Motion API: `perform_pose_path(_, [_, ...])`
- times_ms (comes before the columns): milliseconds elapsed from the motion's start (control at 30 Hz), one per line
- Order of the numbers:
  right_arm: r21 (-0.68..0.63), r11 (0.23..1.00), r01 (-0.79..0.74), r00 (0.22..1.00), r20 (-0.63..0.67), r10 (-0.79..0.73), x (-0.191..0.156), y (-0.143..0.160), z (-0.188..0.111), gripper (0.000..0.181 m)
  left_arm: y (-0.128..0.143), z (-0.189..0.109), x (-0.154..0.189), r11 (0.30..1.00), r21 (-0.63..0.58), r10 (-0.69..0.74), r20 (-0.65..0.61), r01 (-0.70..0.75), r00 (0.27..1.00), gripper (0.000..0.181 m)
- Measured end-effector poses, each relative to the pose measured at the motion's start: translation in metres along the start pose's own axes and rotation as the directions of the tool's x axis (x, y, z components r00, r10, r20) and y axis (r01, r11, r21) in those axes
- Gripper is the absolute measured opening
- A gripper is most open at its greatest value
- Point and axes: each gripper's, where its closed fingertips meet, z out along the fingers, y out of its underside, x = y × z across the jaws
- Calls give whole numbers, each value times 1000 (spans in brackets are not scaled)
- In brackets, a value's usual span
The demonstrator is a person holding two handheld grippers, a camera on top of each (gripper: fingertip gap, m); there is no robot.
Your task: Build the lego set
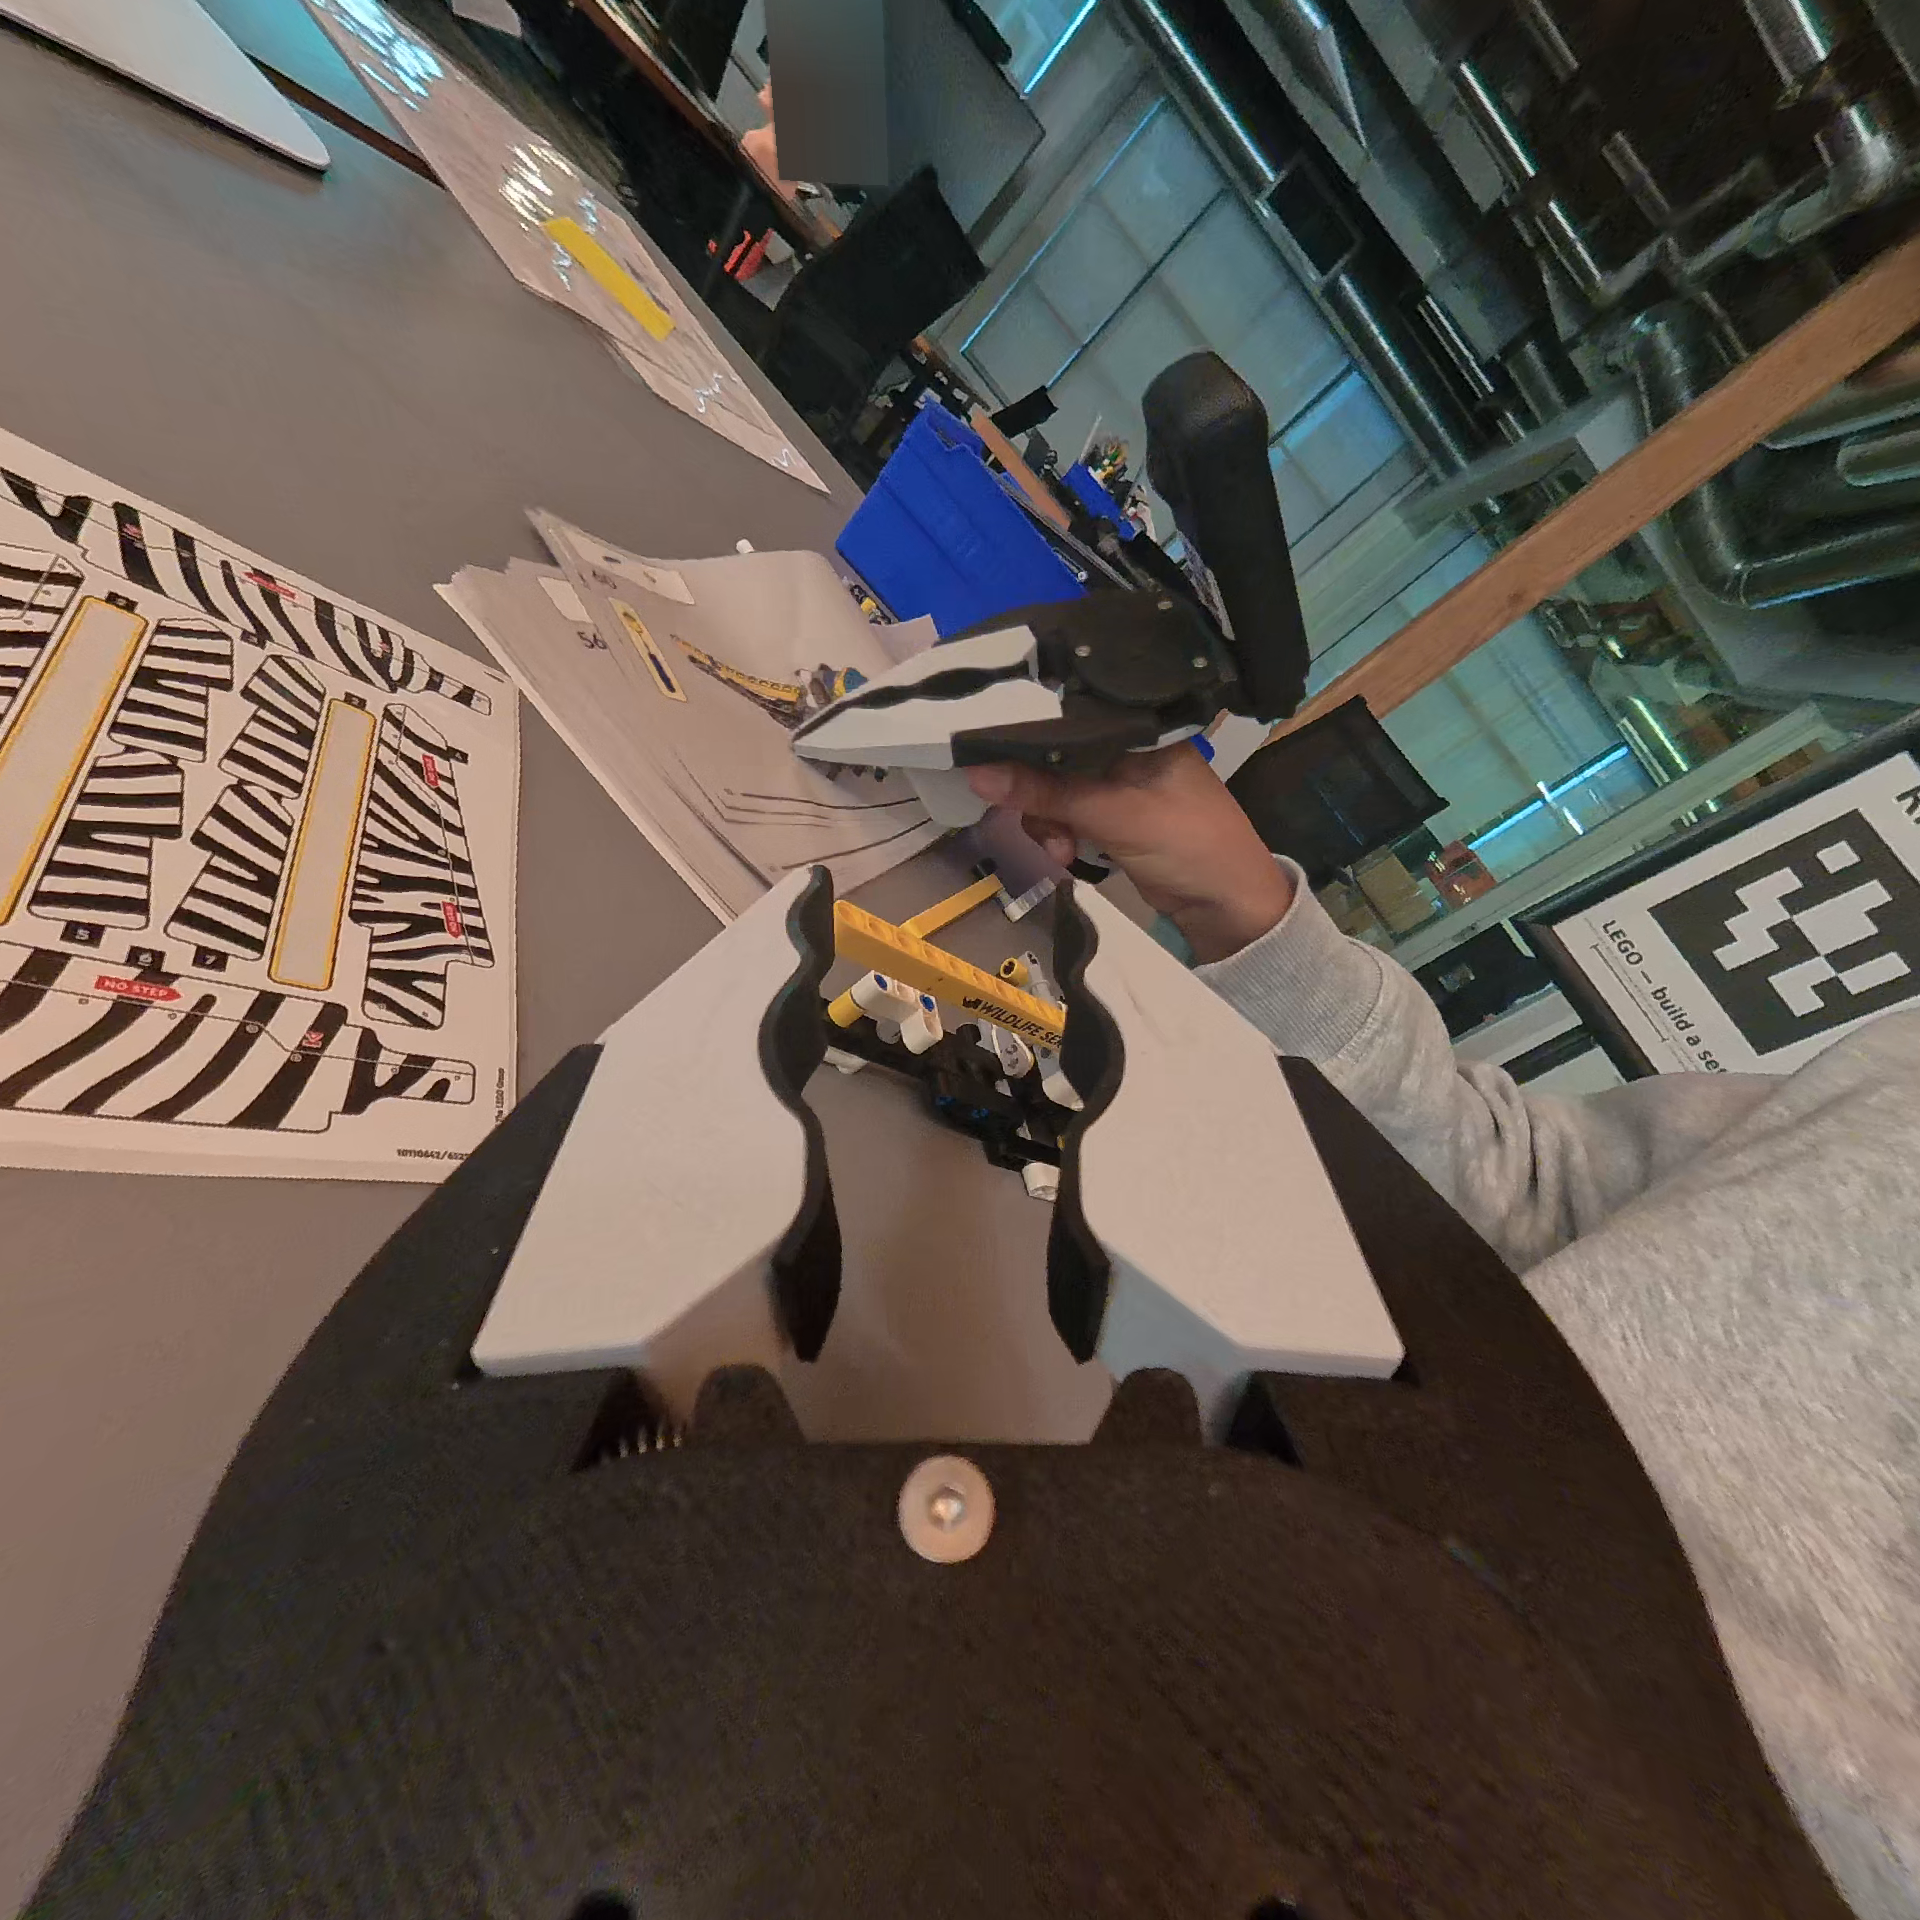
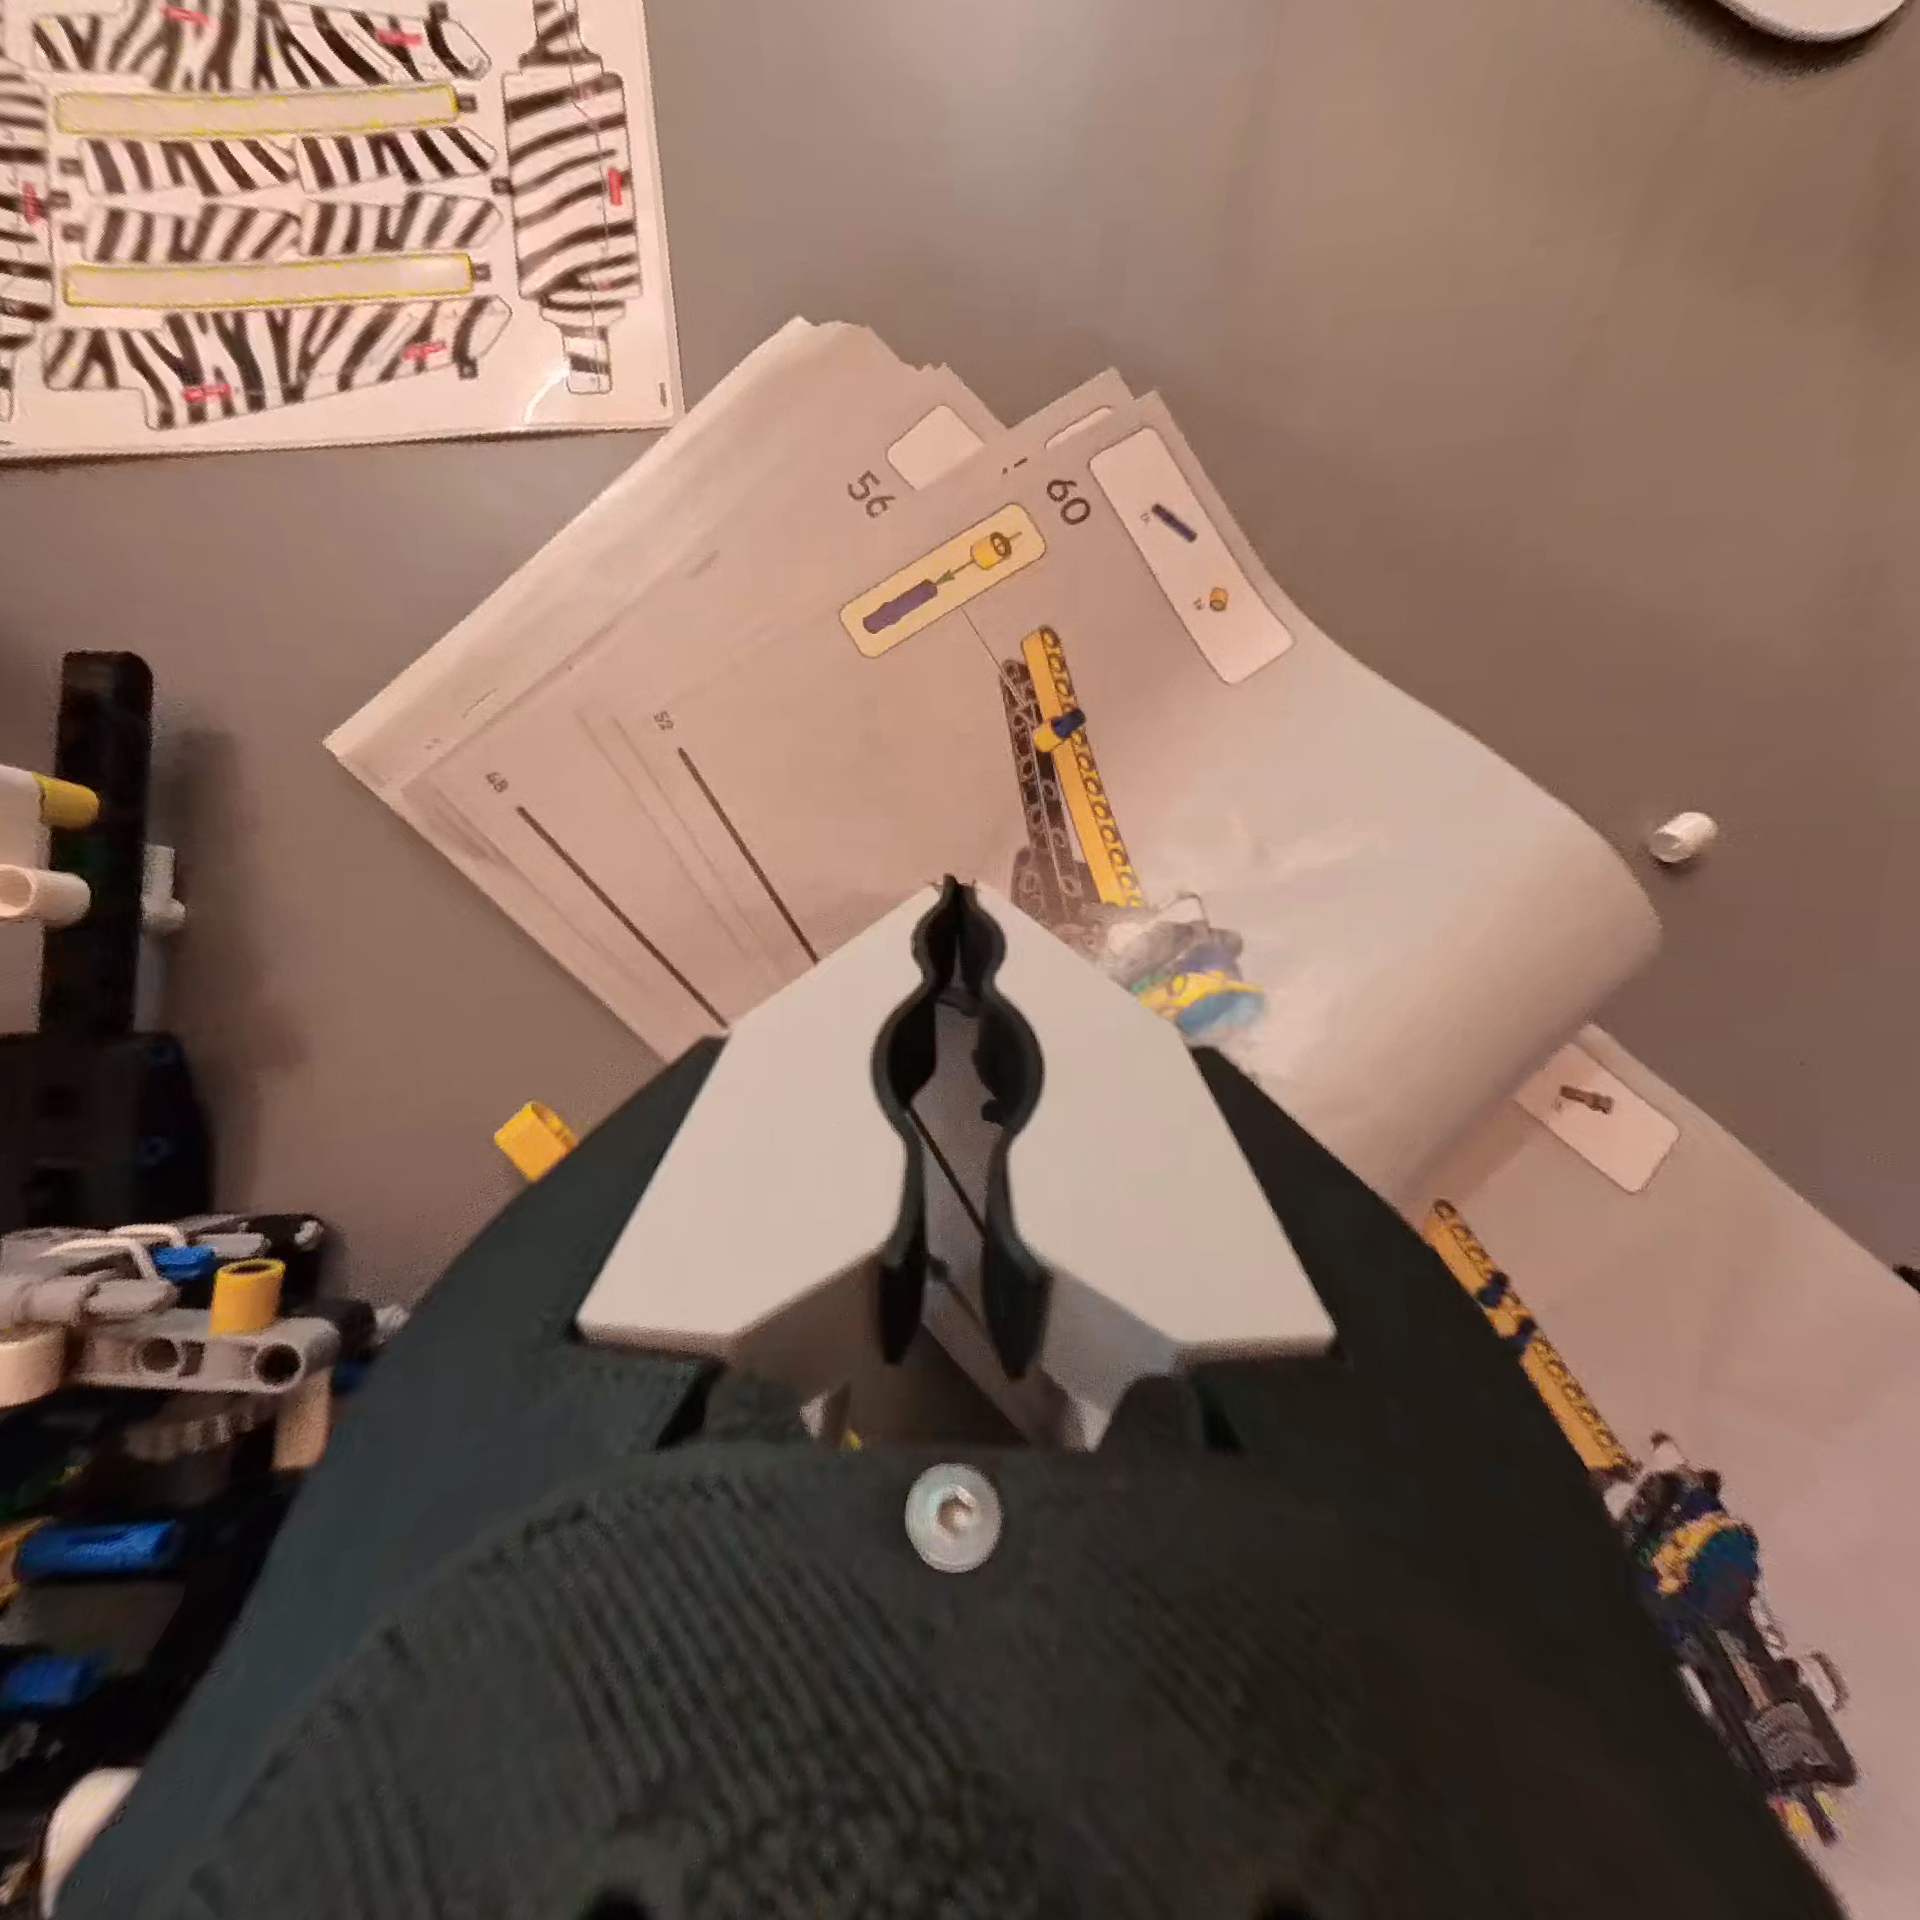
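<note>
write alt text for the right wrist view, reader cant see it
The right gripper, jaws closed and empty, hovers over an open instruction booklet lying on a grey table. A zebra-striped sticker sheet lies at top left, a partly built lego model sits at the left edge, and a small white piece lies at right.

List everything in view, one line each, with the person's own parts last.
Sticker sheet: one, black-and-white striped, far left on the table.
Instruction booklet: one, grey pages, open, table centre.
Lego model: one, yellow beam on black frame, beyond the left fingers.
Loose piece: one, white, right of the booklet.
Bin: one, blue, behind the booklet.
Table: one, grey.
Left hand-held gripper: open, empty.
Right hand-held gripper: shut over the booklet; grip on a page unclear.
Hand: one, grey sleeve, holding the right gripper.
</note>
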Motion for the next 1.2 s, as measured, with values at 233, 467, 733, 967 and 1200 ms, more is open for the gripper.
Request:
perform_pose_path(233, [-20, 1000, -1, 991, -131, -2, 33, 8, -21, 0, -2, -2, 0, 1000, 11, -1, 0, 1, 1000, 40])
perform_pose_path(467, [65, 997, -33, 967, -249, 49, 69, 13, -55, 10, -2, -1, 0, 1000, 8, -2, 0, 2, 1000, 40])
perform_pose_path(733, [-87, 980, 178, 949, -247, -194, 18, 0, -12, 0, -2, -2, -1, 1000, 11, 5, 10, -5, 1000, 40])
perform_pose_path(967, [-29, 999, 41, 949, -310, -48, 61, 21, -40, 0, -2, -1, -2, 1000, 7, -3, 4, 3, 1000, 40])
perform_pose_path(1200, [-33, 999, -12, 917, -399, -2, 98, 45, -62, 0, -1, 0, -3, 1000, 3, 1, 12, -1, 1000, 40])
